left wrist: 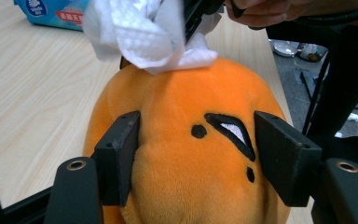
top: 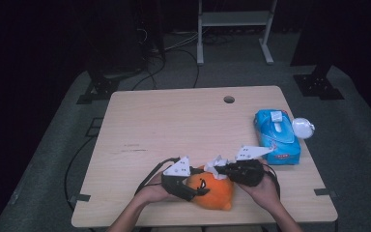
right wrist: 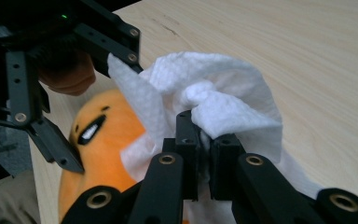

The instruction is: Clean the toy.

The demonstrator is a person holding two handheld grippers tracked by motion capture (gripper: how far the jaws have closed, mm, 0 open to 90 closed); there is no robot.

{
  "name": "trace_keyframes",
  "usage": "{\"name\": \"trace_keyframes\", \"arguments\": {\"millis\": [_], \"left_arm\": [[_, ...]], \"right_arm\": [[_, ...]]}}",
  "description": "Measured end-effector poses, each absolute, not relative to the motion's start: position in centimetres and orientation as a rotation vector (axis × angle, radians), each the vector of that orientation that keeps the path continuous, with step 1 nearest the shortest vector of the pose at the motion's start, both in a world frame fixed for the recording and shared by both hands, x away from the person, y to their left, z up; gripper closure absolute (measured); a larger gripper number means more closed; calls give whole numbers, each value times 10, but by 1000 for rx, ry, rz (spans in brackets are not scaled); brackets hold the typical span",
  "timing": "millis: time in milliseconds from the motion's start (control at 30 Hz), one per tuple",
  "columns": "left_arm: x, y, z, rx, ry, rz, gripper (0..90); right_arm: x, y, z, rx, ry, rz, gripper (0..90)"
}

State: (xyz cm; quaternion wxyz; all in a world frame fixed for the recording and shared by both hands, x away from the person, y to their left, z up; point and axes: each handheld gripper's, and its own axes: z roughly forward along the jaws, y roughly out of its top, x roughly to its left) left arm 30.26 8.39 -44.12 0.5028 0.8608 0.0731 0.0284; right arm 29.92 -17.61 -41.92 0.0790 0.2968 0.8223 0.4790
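An orange plush toy with a black stitched face lies near the table's front edge. My left gripper holds it from the left; in the left gripper view its jaws press into both sides of the plush. My right gripper comes in from the right, shut on a crumpled white tissue. In the right gripper view the jaws pinch the tissue, which rests on top of the plush. The tissue touches the toy's top.
A blue pack of tissues lies at the table's right edge, with a small white round object beside it. There is a cable hole in the tabletop near the far edge. Cables and stand feet lie on the floor beyond.
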Motion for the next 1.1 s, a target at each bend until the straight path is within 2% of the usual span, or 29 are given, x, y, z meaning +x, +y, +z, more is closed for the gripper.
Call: {"name": "trace_keyframes", "arguments": {"millis": [200,367,467,767,1100], "left_arm": [[300,82,-441,2080,152,81,341],[297,77,-441,2084,130,90,331],[299,80,-440,2090,149,95,337],[308,87,-441,2097,252,137,356],[316,92,-442,2048,376,106,339]], "right_arm": [[302,-193,-423,965,2435,1349,837],[299,-175,-416,922,2434,1418,835],[301,-173,-419,937,2450,1417,837],[301,-206,-427,1053,2420,1387,839],[281,-188,-417,893,2472,1443,837]]}}
